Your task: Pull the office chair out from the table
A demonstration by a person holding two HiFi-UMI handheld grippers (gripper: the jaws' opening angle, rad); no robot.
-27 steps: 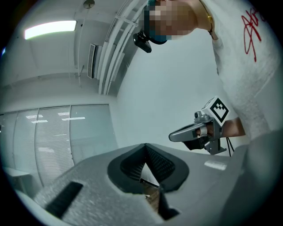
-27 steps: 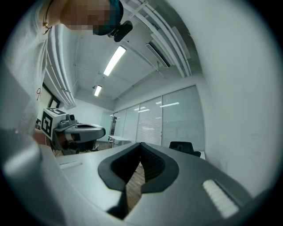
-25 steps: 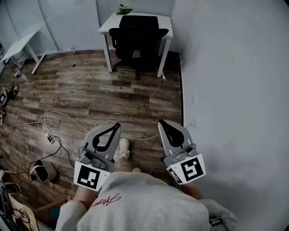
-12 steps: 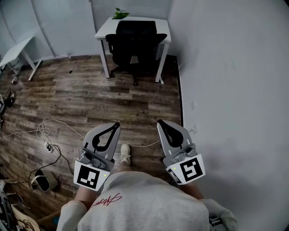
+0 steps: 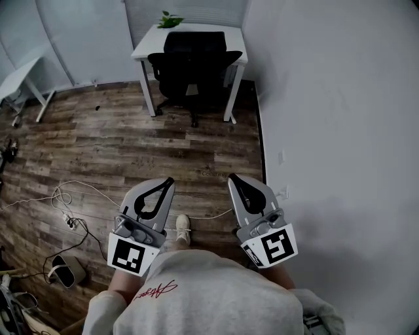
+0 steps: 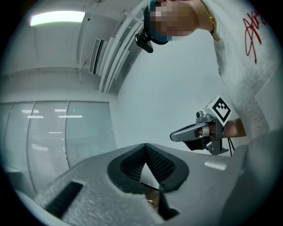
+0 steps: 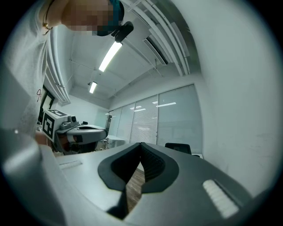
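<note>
Head view, steeply down. Both tongs sit in the lower half of the frame, side by side and apart, pointing toward the top.

Left tongs (image 5: 168, 181): jaws pressed together, nothing between them. Its own view agrees, with the dark pads meeting at the tip.

Right tongs (image 5: 232, 177): also pressed together and empty. In its own view the pads close to a point.

Chair (image 5: 195, 62): black, top centre of the frame. It is tucked under the table (image 5: 145, 44) with its back toward me and an armrest showing on either side. It is well apart from both tongs, with a long run of floor (image 5: 144, 137) between. Neither tongs touches it.

The table is white and set in the corner, with the wall (image 5: 340, 131) along its right side. A plant (image 5: 169, 19) stands at its far edge, upper left of the chair.

The floor is dark wood planks. A white cable (image 5: 85, 186) loops across the left middle of the frame. A second white table (image 5: 16, 75) is at the upper left edge. My shoe (image 5: 183, 229) shows between the two tongs, bottom centre.

Right gripper view: the chair shows small just right of the jaw tip, in front of glass panels (image 7: 150, 119) with blinds. The left tongs are at the left middle.

Left gripper view: the right tongs are at the right middle, with pale wall behind.
</note>
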